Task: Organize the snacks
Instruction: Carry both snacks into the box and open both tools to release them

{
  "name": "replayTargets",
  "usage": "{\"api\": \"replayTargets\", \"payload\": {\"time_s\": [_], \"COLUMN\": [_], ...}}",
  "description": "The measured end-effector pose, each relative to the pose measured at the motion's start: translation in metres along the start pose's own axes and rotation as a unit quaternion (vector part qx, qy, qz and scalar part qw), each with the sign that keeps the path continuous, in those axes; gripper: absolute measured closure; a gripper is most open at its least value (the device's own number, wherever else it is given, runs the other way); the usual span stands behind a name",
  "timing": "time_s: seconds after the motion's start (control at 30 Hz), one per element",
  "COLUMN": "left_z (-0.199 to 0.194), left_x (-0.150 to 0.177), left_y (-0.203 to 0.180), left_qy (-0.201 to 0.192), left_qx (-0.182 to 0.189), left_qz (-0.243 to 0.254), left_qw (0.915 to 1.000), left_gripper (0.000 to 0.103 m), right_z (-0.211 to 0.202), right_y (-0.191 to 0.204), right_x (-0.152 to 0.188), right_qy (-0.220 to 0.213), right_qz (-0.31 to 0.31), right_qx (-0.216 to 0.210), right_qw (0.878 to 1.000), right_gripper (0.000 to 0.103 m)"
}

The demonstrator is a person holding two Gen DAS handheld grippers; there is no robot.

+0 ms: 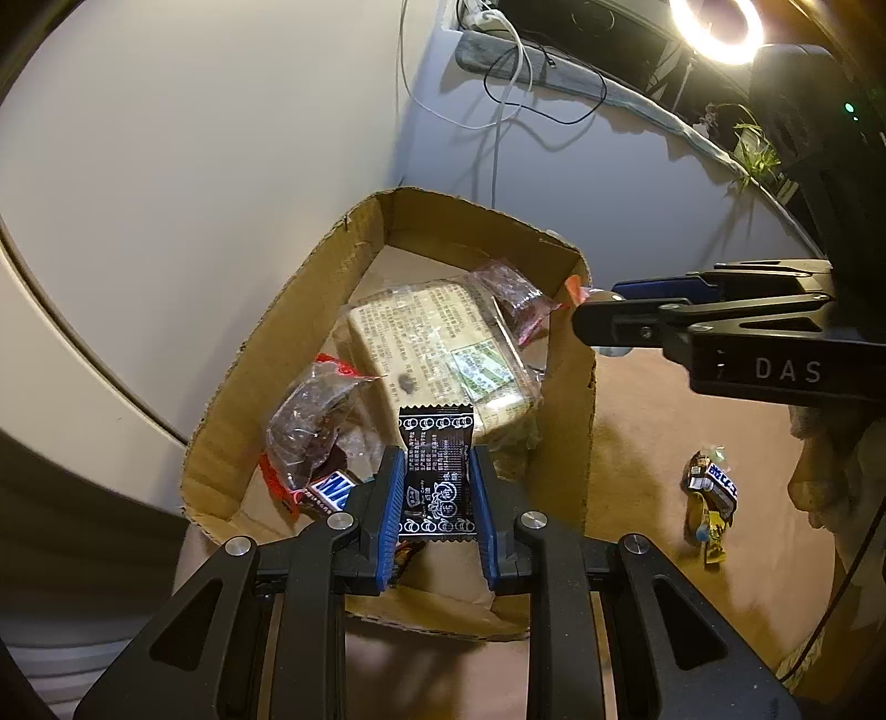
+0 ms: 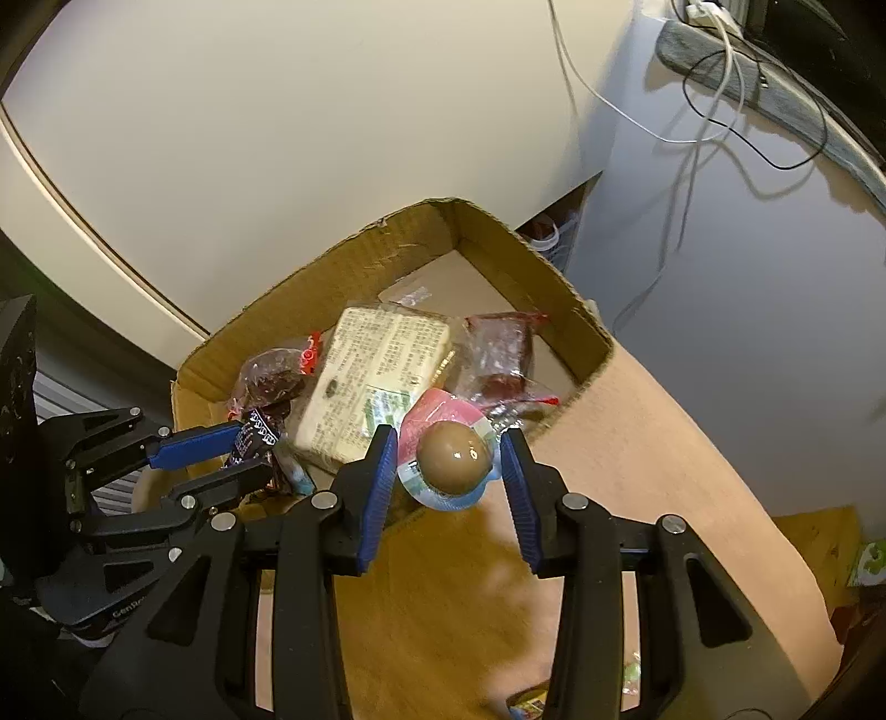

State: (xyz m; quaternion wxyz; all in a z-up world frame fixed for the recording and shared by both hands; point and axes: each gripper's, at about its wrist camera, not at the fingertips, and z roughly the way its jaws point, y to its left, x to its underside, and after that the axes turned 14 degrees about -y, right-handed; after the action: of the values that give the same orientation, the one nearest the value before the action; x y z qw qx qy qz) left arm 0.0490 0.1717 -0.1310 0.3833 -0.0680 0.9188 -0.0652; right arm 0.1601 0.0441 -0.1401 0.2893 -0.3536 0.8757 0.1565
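A cardboard box (image 1: 570,387) sits on the brown table and shows in the right wrist view too (image 2: 387,243). In it lie a large pale printed packet (image 1: 437,354), clear packets of dark red snacks (image 1: 307,421) and a chocolate bar (image 1: 332,490). My left gripper (image 1: 436,487) is shut on a black printed candy packet (image 1: 437,476) over the box's near edge. My right gripper (image 2: 449,459) is over the box's right wall, with a packaged brown egg (image 2: 454,457) between its fingers. It touches the left pad, but a gap shows at the right pad.
A crumpled snack wrapper (image 1: 711,498) lies on the table right of the box. A white wall stands behind the box, with cables (image 1: 498,111) hanging down. A ring light (image 1: 714,27) glows at the upper right.
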Motion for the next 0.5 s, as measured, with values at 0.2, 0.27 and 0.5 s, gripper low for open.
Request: {"api": "replayTargets", "payload": {"time_s": [0.2,0.27,0.5], "left_z": [0.0007,0.0005,0.0019], "left_x": [-0.0013,-0.0021,-0.0051], "left_y": [0.0038,0.0035,0.0022], "left_qy": [0.001,0.001,-0.002], "left_qx": [-0.001,-0.001,-0.008], "left_qz": [0.002,0.002,0.003], "left_qw": [1.0000,1.0000,1.0000], "left_gripper": [0.080,0.080,0.056], "right_z": [0.0084,0.0094,0.0088], "right_y": [0.0074,0.0084,0.0088], "right_x": [-0.0032,-0.0041,-0.0063], "right_qy": [0.004,0.003,0.000], "right_qz": [-0.006,-0.008,-0.013], "right_qx": [-0.003,-0.004,-0.002], "right_qw": [1.000,1.000,1.000], "right_gripper": [0.062,0.061,0.035]}}
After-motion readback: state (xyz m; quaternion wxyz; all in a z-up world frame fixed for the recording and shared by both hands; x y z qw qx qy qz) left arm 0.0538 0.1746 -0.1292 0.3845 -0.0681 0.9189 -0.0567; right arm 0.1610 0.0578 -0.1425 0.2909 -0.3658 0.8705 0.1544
